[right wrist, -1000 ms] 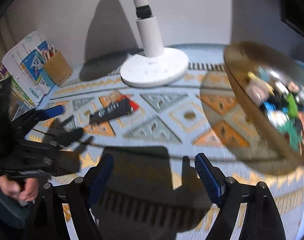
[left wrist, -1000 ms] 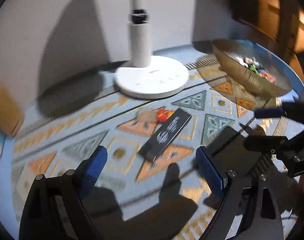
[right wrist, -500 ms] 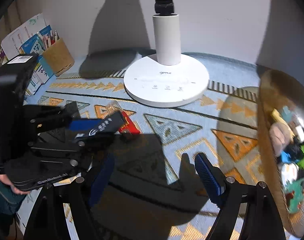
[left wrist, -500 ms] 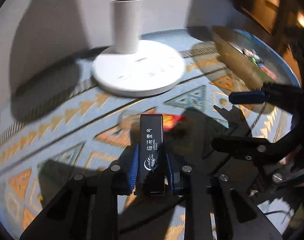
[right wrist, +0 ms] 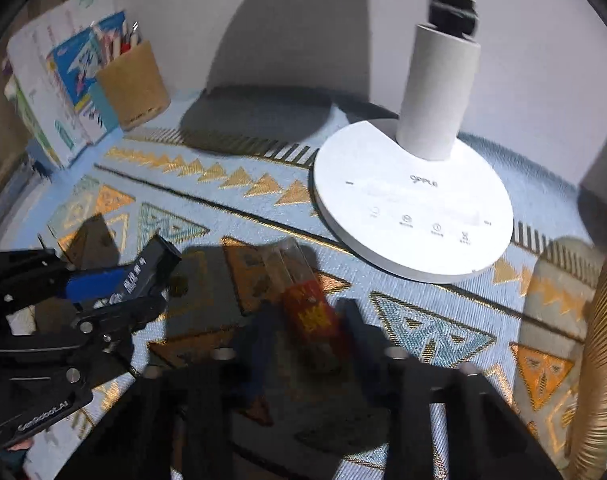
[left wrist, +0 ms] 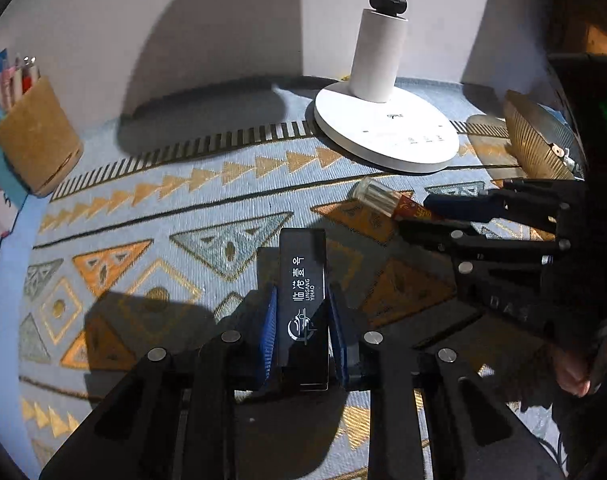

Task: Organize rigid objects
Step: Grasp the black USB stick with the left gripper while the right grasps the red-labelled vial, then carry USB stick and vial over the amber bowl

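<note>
My left gripper is shut on a flat black box with white lettering, held just above the patterned cloth; it also shows in the right wrist view. A red stick with a clear cap lies on the cloth between my right gripper's fingers, which are closing around it; that view is blurred. In the left wrist view the red stick sits at the right gripper's fingertips.
A white lamp base stands at the back, also in the right wrist view. A gold bowl of small items is at the right. A brown pen cup and books stand at the left.
My left gripper closed on the black box and lifted it leftward. My right gripper moved left and down onto the red stick, its fingers narrowing around it.
</note>
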`<move>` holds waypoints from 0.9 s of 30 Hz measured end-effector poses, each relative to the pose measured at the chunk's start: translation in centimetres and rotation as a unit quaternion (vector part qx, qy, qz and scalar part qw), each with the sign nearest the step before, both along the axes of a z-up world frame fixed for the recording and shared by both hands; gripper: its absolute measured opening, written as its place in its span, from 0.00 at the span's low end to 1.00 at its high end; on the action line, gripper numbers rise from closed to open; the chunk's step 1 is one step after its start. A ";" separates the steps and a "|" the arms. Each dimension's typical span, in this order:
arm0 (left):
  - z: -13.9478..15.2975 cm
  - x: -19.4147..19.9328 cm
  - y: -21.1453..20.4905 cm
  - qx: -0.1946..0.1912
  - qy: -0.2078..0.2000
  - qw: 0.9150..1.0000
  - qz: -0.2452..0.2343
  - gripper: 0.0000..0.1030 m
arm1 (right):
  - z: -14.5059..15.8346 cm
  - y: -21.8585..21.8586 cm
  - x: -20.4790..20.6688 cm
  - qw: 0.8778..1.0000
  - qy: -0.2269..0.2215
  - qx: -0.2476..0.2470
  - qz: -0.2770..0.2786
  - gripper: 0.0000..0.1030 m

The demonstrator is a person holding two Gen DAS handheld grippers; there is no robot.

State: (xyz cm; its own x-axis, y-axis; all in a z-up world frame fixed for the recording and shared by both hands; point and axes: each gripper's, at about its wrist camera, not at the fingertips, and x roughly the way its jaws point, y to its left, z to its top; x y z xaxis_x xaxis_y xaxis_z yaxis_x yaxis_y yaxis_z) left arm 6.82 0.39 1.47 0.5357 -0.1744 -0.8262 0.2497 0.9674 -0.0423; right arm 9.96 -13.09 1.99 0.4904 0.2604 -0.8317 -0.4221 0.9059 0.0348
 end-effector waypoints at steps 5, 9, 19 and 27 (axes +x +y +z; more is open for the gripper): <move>0.3 -1.0 -0.4 0.001 -0.008 1.000 0.001 0.20 | 0.0 0.0 -3.0 1.000 -0.001 -0.011 0.005 0.23; 0.5 -1.7 -0.8 0.000 -0.013 1.000 -0.005 0.21 | 0.1 -1.5 -7.2 1.000 0.008 -0.008 -0.001 0.23; 1.2 -2.5 -1.3 0.003 -0.018 1.000 -0.007 0.21 | 0.1 -1.5 -8.1 1.000 0.000 -0.018 -0.008 0.29; 4.4 -4.4 -2.0 -0.013 -0.049 0.999 -0.017 0.21 | 1.3 -3.8 -10.2 0.994 0.040 0.104 -0.018 0.22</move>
State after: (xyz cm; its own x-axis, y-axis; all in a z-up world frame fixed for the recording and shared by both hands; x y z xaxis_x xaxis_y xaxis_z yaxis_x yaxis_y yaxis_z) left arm 2.38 -1.56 5.92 0.6069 -0.2157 -0.7650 0.2871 0.9570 -0.0420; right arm -0.26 -16.85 3.33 0.4369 0.4148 -0.7982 -0.3779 0.8898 0.2556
